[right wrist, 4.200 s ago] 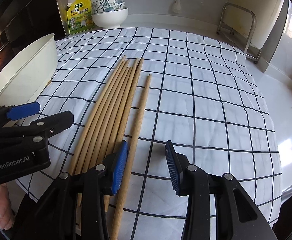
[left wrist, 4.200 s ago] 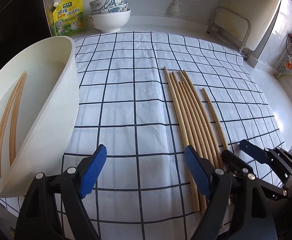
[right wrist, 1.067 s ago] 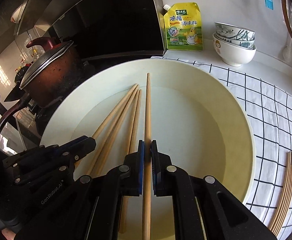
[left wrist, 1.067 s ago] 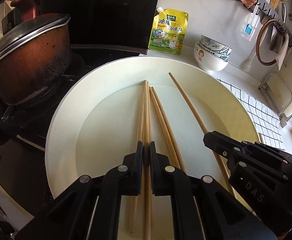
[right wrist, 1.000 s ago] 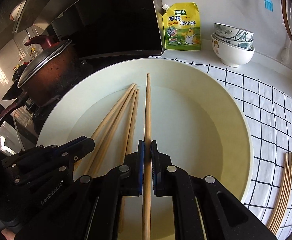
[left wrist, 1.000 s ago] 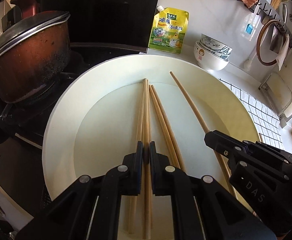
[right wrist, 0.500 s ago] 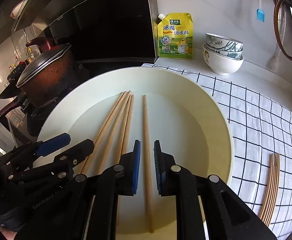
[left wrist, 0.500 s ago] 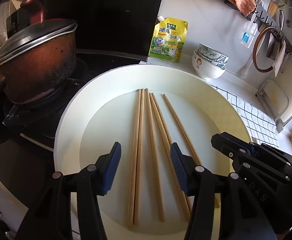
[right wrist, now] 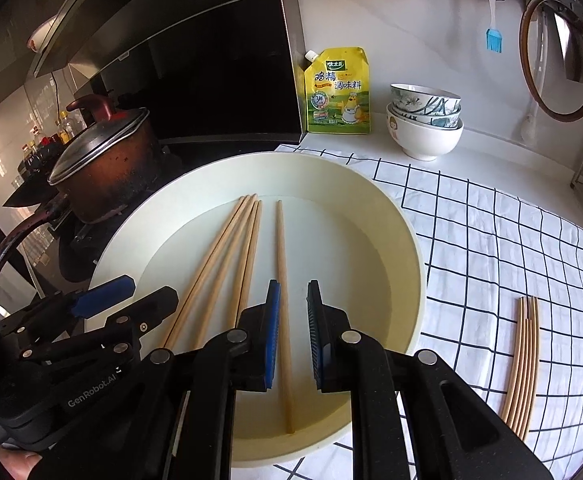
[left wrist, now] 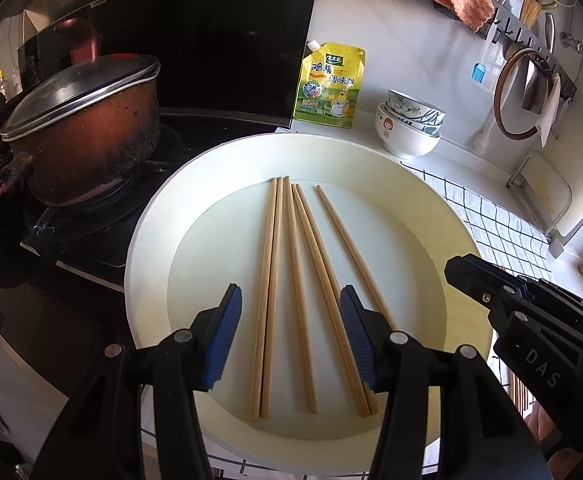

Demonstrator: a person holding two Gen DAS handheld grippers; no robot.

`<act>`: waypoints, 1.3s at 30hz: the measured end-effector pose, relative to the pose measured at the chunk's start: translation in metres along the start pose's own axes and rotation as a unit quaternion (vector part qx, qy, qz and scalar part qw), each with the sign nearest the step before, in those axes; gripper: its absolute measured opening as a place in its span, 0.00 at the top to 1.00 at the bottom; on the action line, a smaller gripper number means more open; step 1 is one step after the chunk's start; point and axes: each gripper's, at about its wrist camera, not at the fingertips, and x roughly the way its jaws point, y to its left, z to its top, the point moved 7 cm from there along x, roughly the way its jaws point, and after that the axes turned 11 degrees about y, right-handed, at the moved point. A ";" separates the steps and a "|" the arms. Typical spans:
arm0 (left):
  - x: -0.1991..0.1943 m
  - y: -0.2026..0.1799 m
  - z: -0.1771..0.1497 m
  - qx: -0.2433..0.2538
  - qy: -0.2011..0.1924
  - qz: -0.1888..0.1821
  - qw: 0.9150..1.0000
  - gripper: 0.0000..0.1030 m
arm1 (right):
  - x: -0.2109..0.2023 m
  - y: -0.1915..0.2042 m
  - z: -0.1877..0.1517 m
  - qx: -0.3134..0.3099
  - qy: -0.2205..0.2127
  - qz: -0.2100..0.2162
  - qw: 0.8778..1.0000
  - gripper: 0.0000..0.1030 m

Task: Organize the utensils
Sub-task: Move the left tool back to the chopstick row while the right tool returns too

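Observation:
Several wooden chopsticks (left wrist: 291,280) lie flat in a large cream basin (left wrist: 463,240). My left gripper (left wrist: 289,334) is open and empty above their near ends. In the right wrist view the same chopsticks (right wrist: 243,264) lie in the basin (right wrist: 407,248). My right gripper (right wrist: 293,334) is open with a narrow gap, above the rightmost chopstick (right wrist: 282,300), apart from it. A bundle of several more chopsticks (right wrist: 525,364) lies on the checked cloth (right wrist: 511,248) to the right.
A rusty lidded pot (left wrist: 87,128) stands on the stove left of the basin. A yellow seasoning pouch (left wrist: 331,84) and stacked bowls (left wrist: 409,128) stand at the back by the wall. A metal rack (left wrist: 547,196) is at far right.
Both grippers opened and let their chopsticks drop flat into the basin, then drew back and up. Earlier they carried the chopsticks over from the cloth.

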 end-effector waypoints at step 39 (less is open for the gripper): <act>-0.003 -0.184 -0.063 0.132 0.007 -0.049 0.990 0.25 | -0.058 -0.205 -0.137 0.138 0.017 -0.095 0.986 0.70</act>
